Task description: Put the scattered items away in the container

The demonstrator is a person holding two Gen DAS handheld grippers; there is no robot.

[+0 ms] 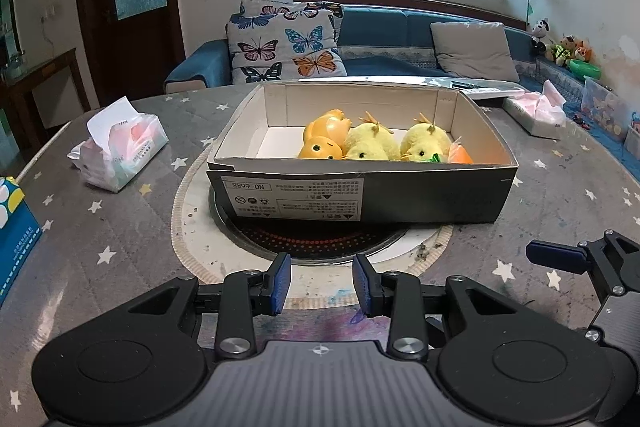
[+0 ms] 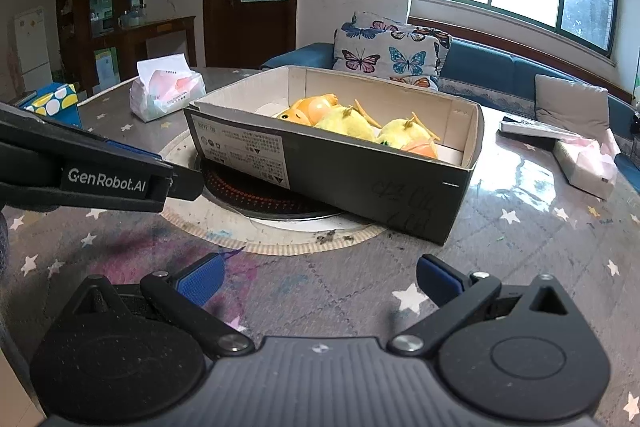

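A dark cardboard box (image 1: 420, 201) with a white inside stands on the table over a round hob. It holds an orange plastic duck (image 1: 324, 139), two yellow plush chicks (image 1: 370, 145) (image 1: 426, 143) and a small orange item (image 1: 460, 154). The box (image 2: 360, 183) and toys also show in the right wrist view. My left gripper (image 1: 322, 283) is open and empty, in front of the box. My right gripper (image 2: 320, 283) is open wide and empty, near the box's right front corner. The left gripper also shows in the right wrist view (image 2: 182, 183) at left.
A tissue pack (image 1: 120, 147) lies left of the box, a blue tissue box (image 1: 16, 227) at the far left edge. Another tissue pack (image 1: 536, 111) and a remote (image 1: 488, 91) lie at the back right. A blue sofa with cushions (image 1: 288, 43) stands behind the table.
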